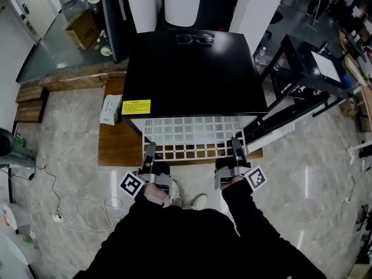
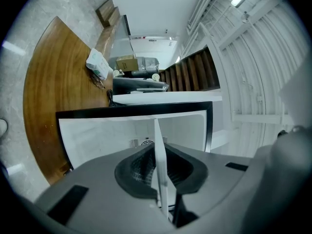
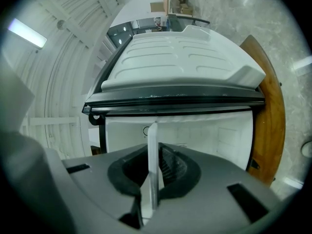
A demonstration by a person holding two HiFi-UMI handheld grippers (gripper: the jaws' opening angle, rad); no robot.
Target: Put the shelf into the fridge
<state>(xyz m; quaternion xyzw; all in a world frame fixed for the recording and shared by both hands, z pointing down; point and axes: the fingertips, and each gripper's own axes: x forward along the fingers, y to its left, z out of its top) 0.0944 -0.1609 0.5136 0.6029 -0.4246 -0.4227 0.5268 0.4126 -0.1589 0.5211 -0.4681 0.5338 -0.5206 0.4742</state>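
The left claw (image 1: 150,151) and right claw (image 1: 237,149) each clamp the near edge of the white wire shelf (image 1: 192,135). Its far part is hidden beneath the black fridge (image 1: 192,68) top.

I count: one fridge (image 1: 192,74), one shelf (image 1: 192,133), one pair glasses (image 1: 195,38), one cardboard box (image 1: 82,29), one wooden platform (image 1: 116,147), two grippers (both mine): left gripper (image 1: 150,149), right gripper (image 1: 236,145).
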